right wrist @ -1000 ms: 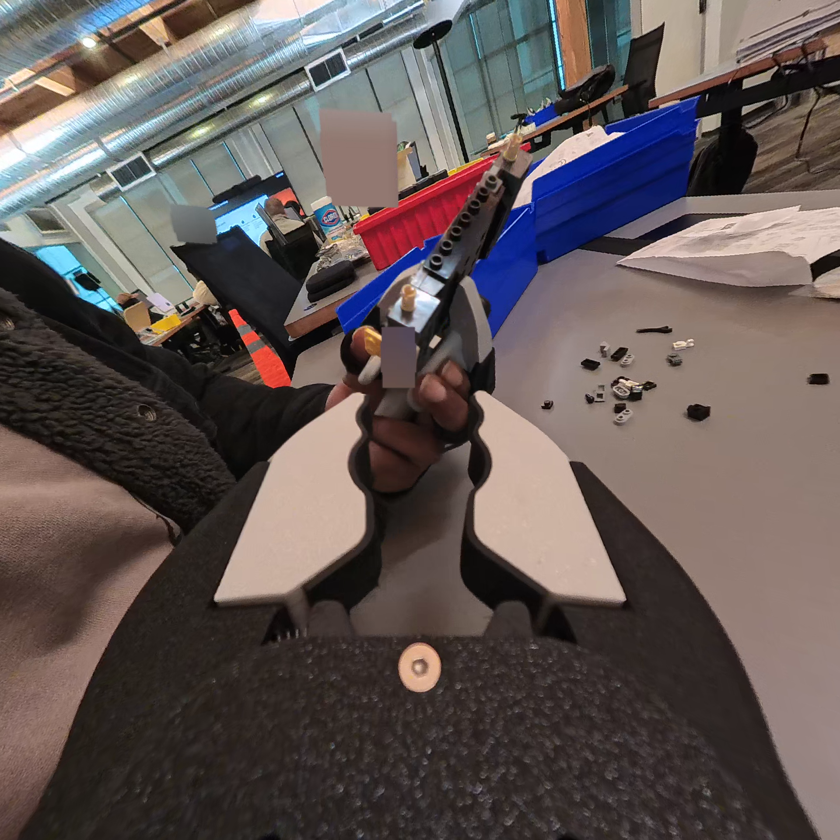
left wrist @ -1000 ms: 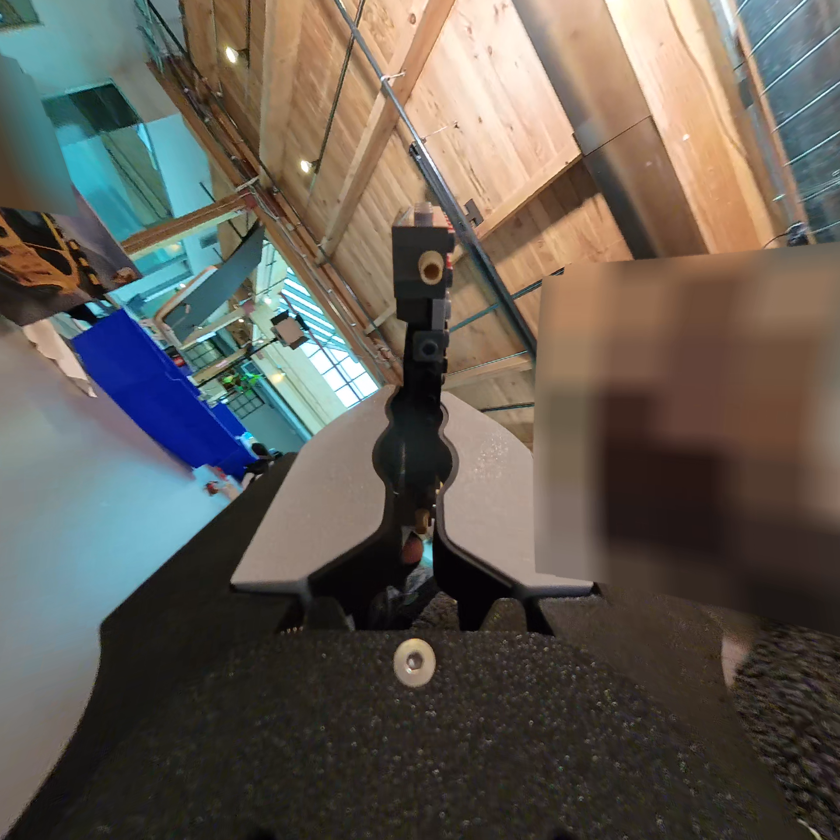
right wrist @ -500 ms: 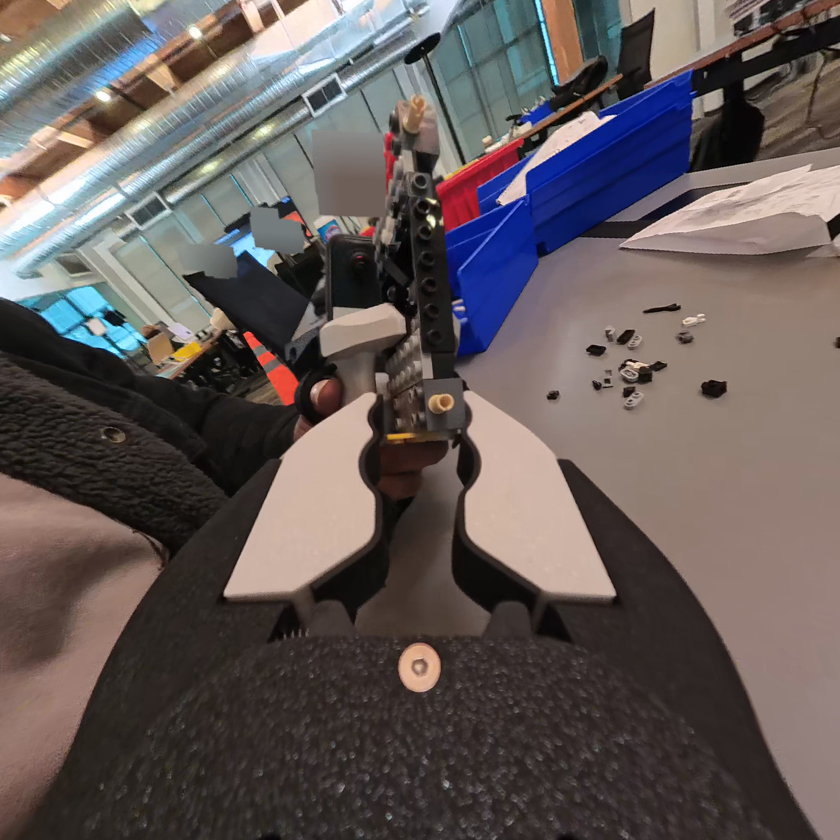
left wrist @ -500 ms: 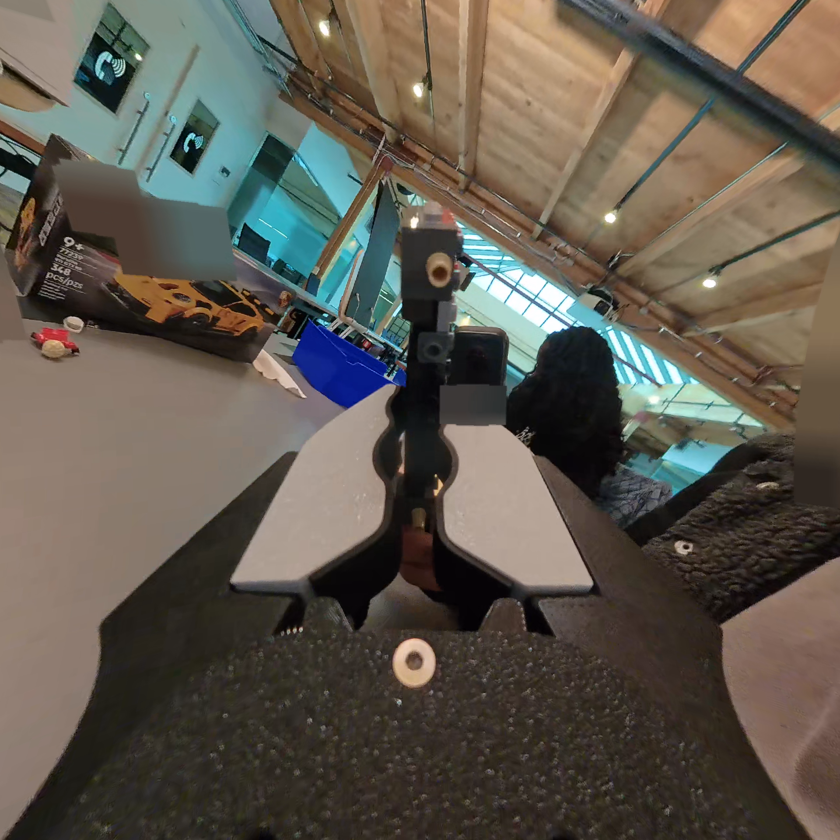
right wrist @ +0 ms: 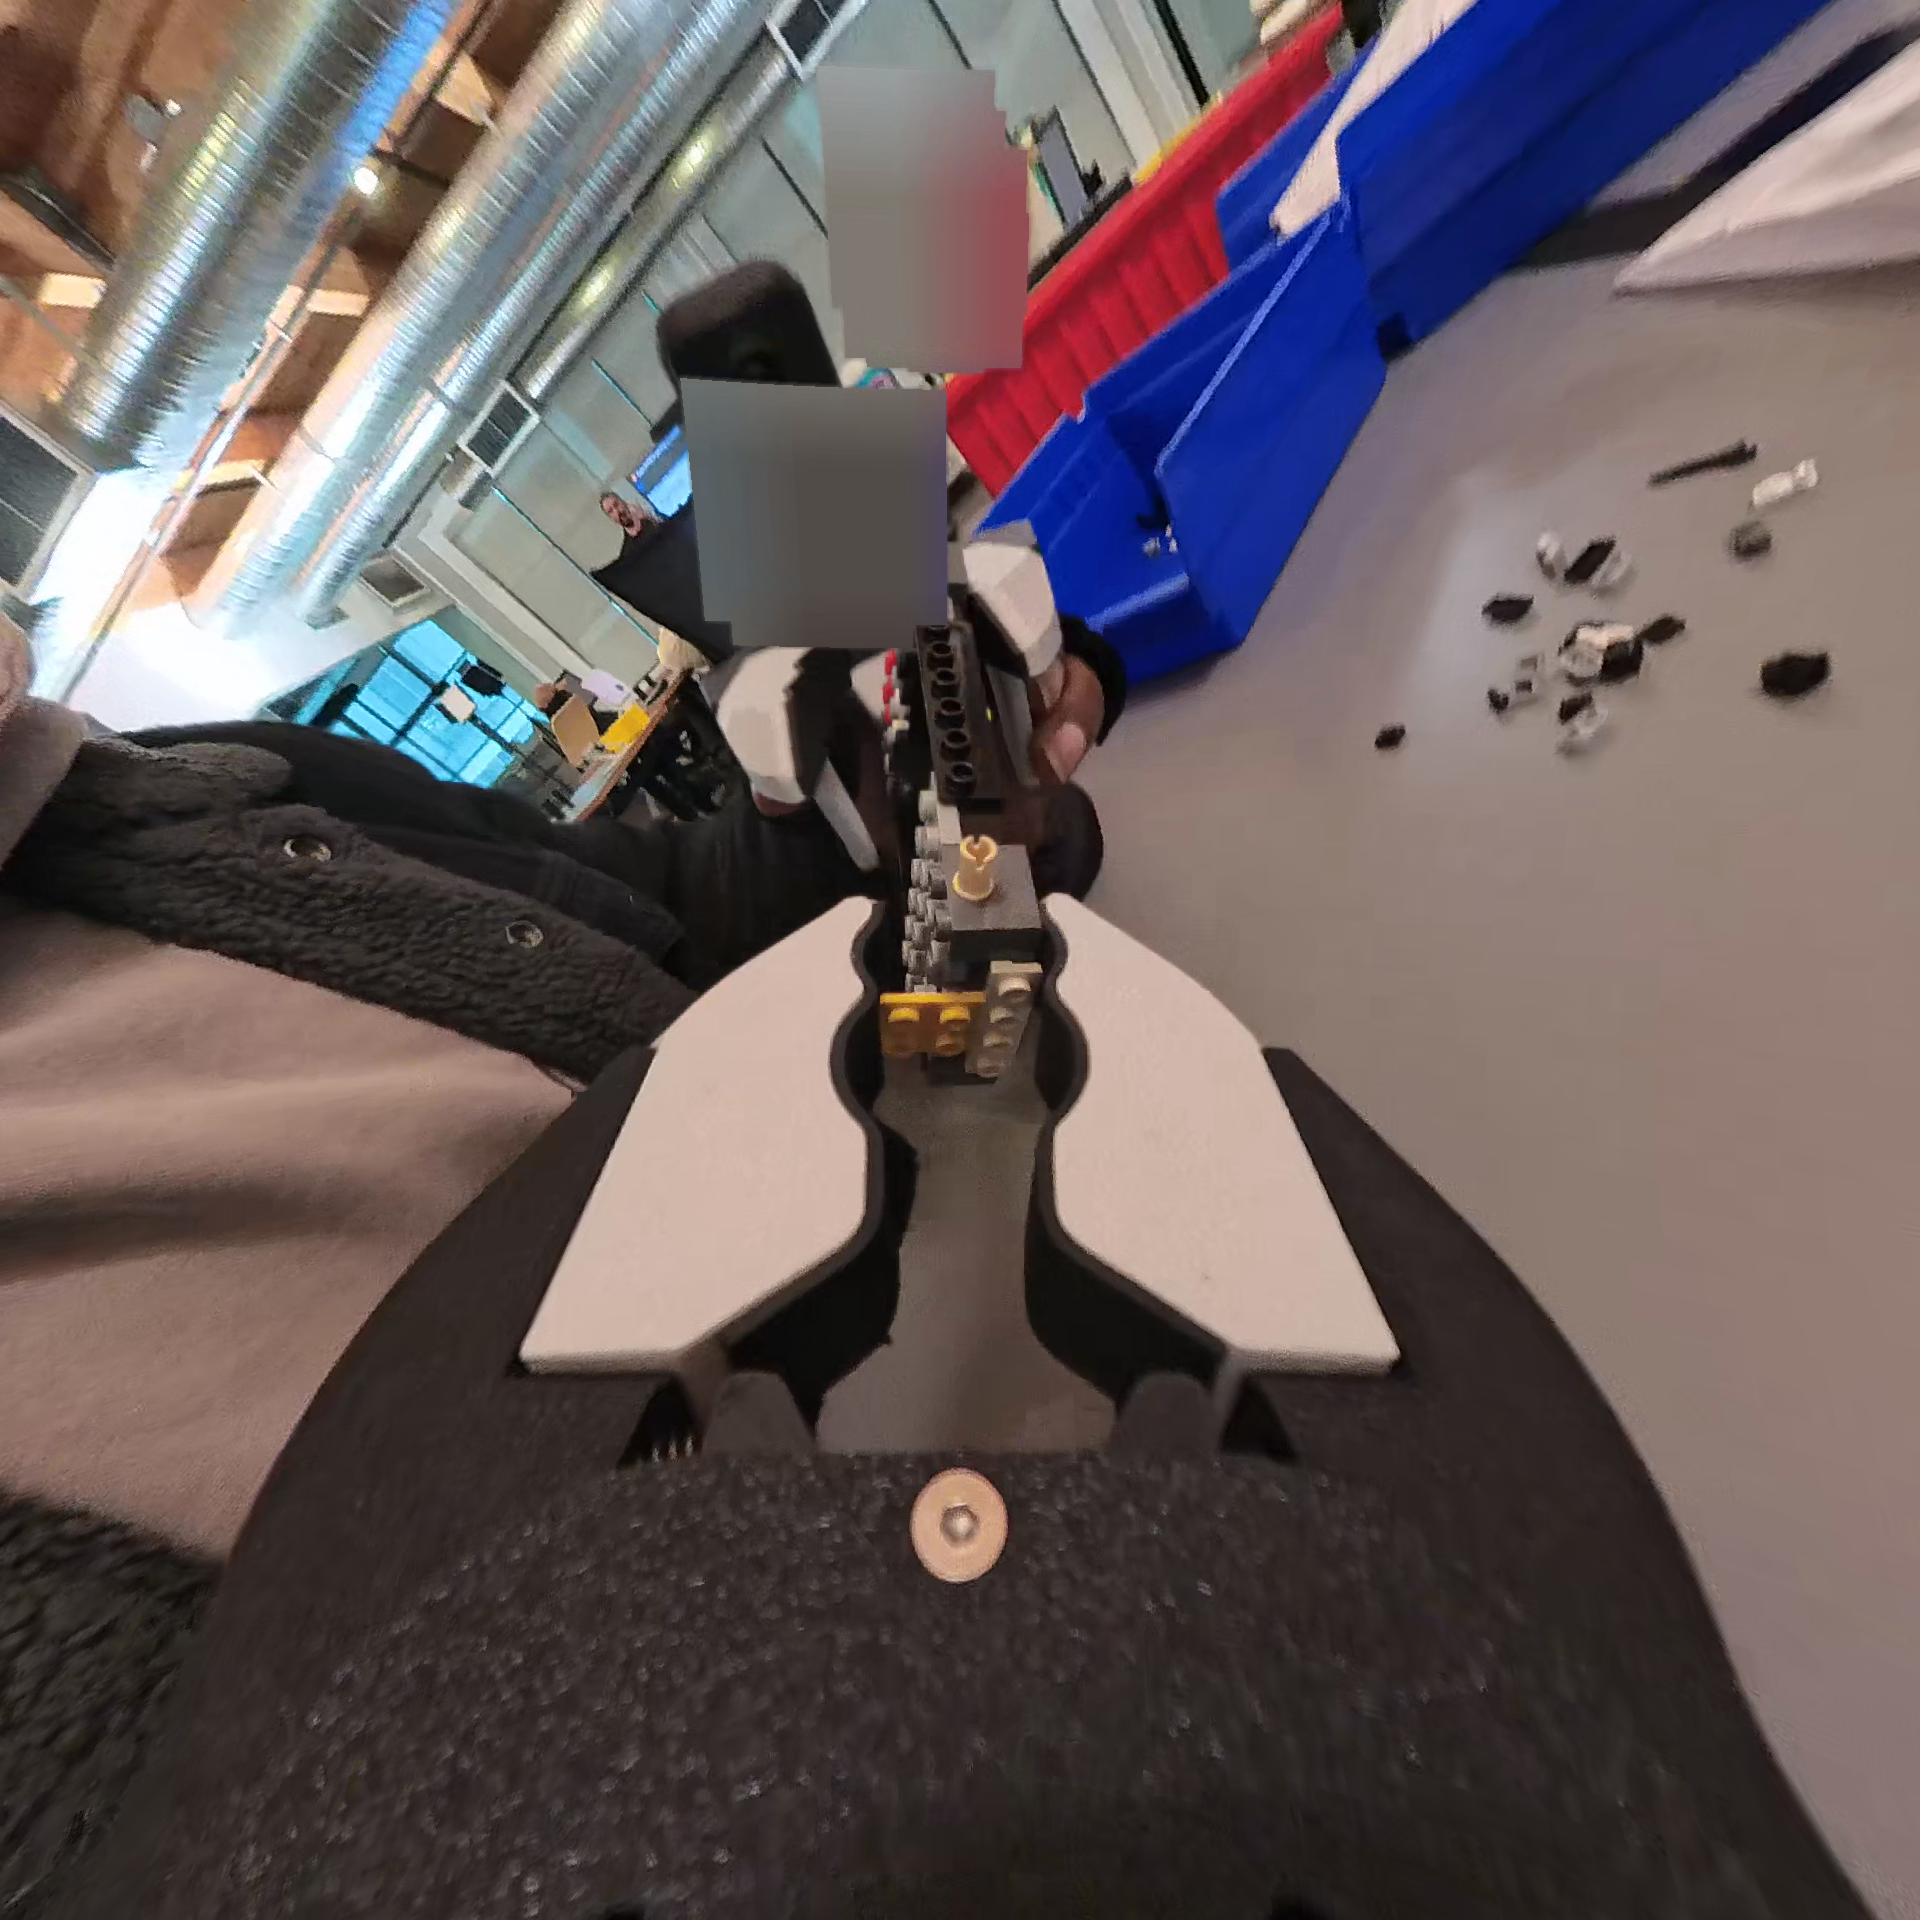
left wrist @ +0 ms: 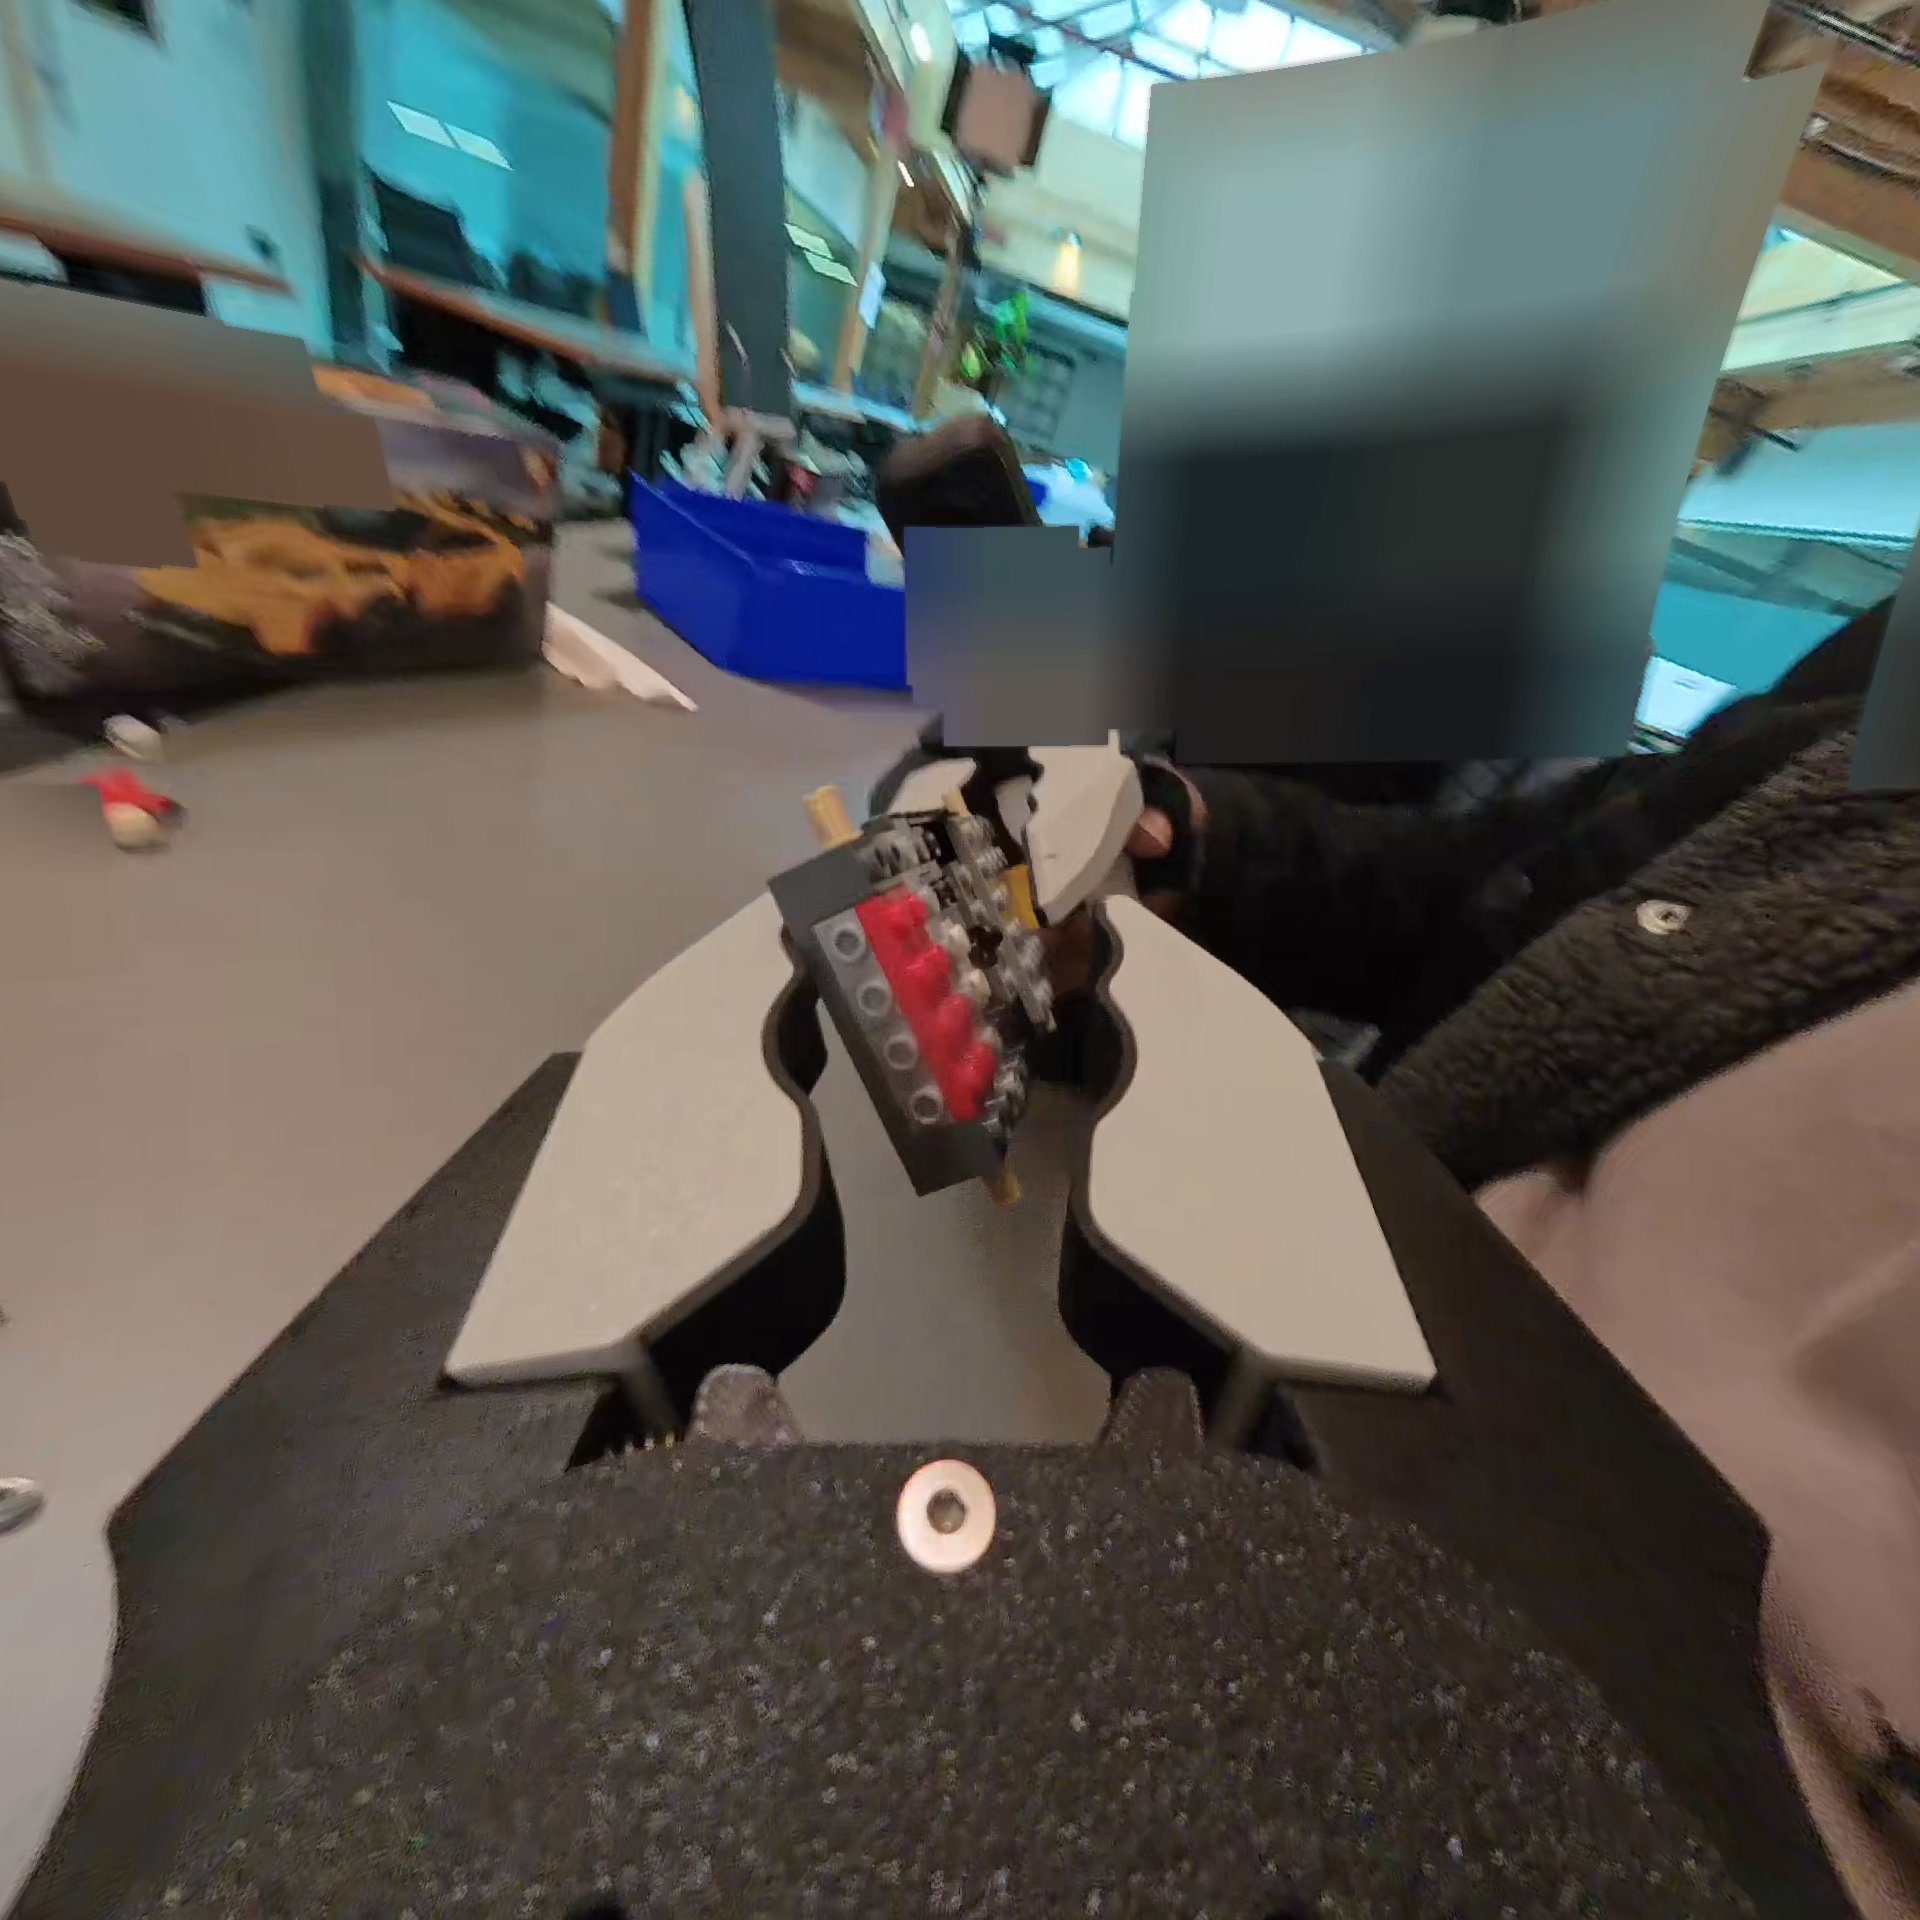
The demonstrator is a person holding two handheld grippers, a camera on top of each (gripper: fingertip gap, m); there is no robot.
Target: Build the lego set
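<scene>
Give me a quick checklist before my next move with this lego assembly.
1. Right fingers clamped on the assembly: ok.
2. Left fingers spread, not gripping: ok.
3. Assembly straight between the left fingers: not ok, it sits tilted.
4. Tan pin fully seated: cannot tell.
5. Loose pieces in view on the table: ok, off to the right.

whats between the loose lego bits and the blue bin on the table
Nothing: in the right wrist view, only bare grey table separates the loose lego bits from the blue bin.
</scene>
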